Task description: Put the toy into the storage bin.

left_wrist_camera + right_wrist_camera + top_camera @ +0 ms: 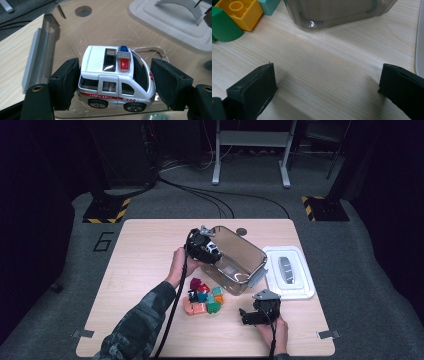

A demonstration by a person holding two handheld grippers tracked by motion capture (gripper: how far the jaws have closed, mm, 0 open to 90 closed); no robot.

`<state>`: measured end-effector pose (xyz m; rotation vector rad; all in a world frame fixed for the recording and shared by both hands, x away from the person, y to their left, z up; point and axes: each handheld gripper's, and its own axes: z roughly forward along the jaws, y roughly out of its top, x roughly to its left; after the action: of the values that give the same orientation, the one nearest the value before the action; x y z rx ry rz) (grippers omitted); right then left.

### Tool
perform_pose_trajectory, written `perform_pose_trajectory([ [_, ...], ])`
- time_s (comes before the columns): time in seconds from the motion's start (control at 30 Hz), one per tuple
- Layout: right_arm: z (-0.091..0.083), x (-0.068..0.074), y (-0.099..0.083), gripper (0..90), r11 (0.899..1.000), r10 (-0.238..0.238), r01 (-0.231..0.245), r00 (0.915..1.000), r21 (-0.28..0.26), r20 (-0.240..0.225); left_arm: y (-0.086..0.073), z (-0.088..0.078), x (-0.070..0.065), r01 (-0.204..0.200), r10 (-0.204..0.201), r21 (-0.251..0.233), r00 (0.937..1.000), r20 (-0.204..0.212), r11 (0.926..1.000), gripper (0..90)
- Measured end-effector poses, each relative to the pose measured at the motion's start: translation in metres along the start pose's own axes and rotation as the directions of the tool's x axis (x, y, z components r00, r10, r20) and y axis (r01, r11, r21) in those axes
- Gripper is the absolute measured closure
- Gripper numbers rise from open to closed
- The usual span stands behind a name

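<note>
- Right claw [248, 316]: jaws stand wide apart with nothing between them, low over the bare tabletop [324, 65], near the toy blocks [204, 298].
- Left claw [115, 82]: pads clamp the toy ambulance [115, 81] at nose and tail, holding it over the open transparent storage box [240, 259].
- Handling judgement: the ambulance looks small, light and rigid; its glossy shell may slip. Grip the flat ends, clear of the free-rolling wheels and roof light.
- The box lid [290, 272] lies just beside the box.
</note>
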<state>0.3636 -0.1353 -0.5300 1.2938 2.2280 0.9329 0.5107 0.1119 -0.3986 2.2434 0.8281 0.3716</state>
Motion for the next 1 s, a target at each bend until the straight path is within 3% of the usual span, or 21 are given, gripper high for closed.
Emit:
perform_pose_trajectory([
  [0.53,0.0,0.0,0.0,0.0,1.0,0.0,0.0,1.0,0.0,0.0,-0.002,0.005,-0.002,0.005,-0.005,0.035,0.9999,0.016,0.9994,24.7],
  [1.0,0.0,0.0,0.0,0.3,1.0,0.008,-0.008,1.0,0.001,-0.004,-0.001,-0.015,0.0,-0.017,0.017,-0.011,0.9994,0.031,0.9998,20.9],
])
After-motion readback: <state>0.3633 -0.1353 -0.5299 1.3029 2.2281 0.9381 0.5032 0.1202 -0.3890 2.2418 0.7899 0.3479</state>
